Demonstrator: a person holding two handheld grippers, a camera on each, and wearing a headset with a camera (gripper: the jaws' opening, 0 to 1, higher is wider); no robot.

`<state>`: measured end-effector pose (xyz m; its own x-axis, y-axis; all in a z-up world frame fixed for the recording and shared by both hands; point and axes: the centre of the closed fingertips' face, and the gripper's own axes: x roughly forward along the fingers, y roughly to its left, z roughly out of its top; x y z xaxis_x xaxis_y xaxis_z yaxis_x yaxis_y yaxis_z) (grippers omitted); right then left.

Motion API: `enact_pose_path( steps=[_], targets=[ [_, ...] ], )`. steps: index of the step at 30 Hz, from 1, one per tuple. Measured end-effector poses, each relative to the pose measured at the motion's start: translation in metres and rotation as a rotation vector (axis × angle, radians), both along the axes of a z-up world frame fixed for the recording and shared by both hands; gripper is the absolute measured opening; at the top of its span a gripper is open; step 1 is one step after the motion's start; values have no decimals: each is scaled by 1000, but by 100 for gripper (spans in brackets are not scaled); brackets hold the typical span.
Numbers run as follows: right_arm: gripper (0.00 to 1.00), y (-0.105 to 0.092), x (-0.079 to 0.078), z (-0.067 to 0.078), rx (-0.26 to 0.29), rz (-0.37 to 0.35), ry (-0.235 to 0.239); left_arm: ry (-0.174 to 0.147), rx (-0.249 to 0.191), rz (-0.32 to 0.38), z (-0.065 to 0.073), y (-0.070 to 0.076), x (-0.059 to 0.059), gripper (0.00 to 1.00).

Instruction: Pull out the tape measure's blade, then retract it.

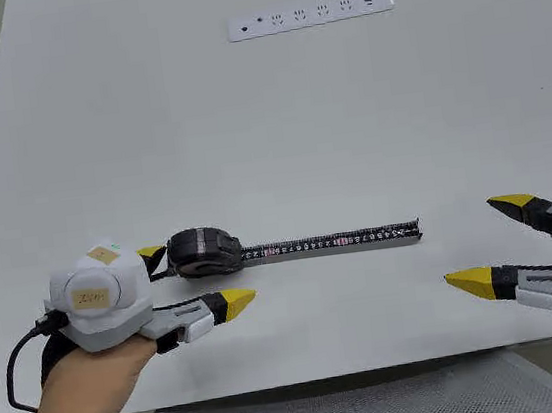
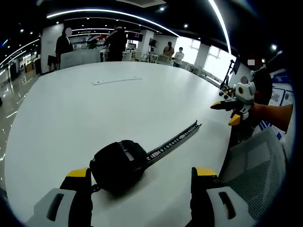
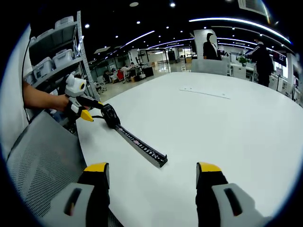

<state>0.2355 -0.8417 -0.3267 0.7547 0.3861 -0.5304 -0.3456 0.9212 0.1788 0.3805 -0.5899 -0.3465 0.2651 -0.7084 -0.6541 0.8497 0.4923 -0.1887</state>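
Straddling the black body of the tape measure (image 1: 204, 253) near the table's (image 1: 246, 129) front edge, toward its left corner, the left tool (image 1: 197, 272) stands wide open and grips nothing. The body lies between its yellow-tipped jaws, close against the farther one, though whether they touch cannot be told. The blade (image 1: 331, 243) lies flat on the table, extended from the body toward the right, parallel to the front edge. Past the blade's hooked end and well apart from it, the right tool (image 1: 468, 241) hangs wide open and empty by the front-right corner. A white power strip (image 1: 310, 14) lies near the far edge.
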Motion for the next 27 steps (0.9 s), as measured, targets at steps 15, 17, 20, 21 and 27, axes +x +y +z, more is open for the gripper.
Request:
enact_pose_path(
  steps=[15,17,20,21,27],
  targets=[
    [73,5,4,-4,9,14,-1,47,-43,127,-2,-3,11,81],
    [73,6,4,-5,11,14,-2,47,-42,144,-5,-2,12,81],
    [73,6,4,-5,13,15,-3,60,-61,173,-6,-3,15,81],
    [73,6,4,-6,14,14,-4,62,-61,178,-7,-3,15,81],
    [73,7,5,-7,17,20,-7,60,-50,209,-10,-6,15,82]
  ],
)
